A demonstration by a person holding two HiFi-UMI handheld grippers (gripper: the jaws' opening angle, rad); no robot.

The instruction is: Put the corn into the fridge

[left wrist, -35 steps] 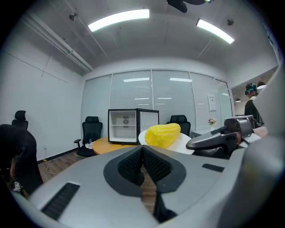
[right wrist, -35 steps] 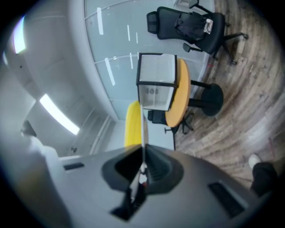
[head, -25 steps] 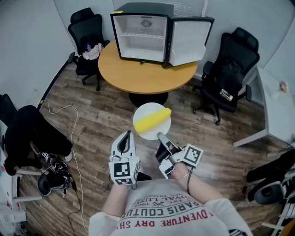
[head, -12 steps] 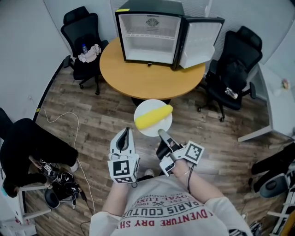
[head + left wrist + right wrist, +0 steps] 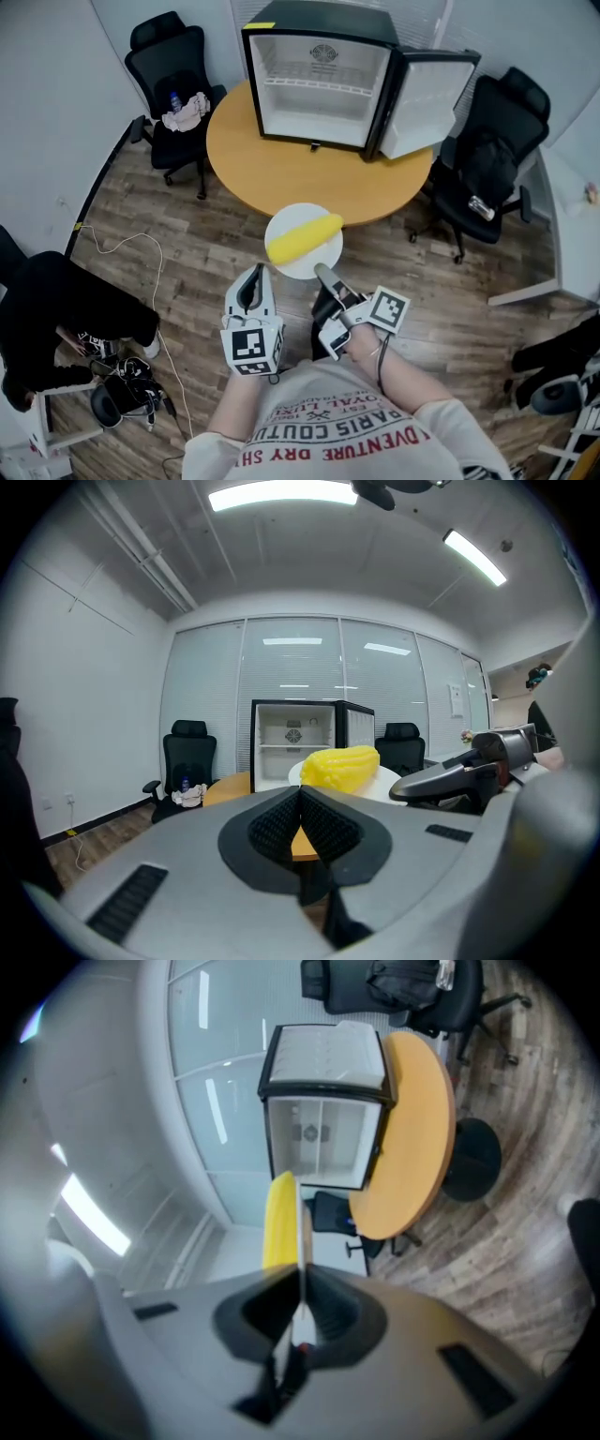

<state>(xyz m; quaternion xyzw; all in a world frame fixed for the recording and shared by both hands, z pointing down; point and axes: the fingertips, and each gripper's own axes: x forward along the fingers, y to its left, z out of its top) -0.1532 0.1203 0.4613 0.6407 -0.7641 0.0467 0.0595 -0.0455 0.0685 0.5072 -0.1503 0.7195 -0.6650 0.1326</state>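
A yellow corn cob lies on a round white plate held in the air over the wood floor. My right gripper is shut on the plate's near rim; in the right gripper view the plate shows edge-on with the corn beside it. My left gripper is shut on nothing, left of the plate; its view shows the corn ahead. The small black fridge stands on the round wooden table with its door swung open to the right and its white inside bare.
Black office chairs stand at the table's left and right; the left one has a bottle and cloth on it. A cable trails over the floor. A dark bag or coat lies at the left. A white desk sits at the right.
The view has moved nearer the table and fridge, which now sit lower and larger in the frame. The plate with corn stays in my right gripper, shifted slightly left.
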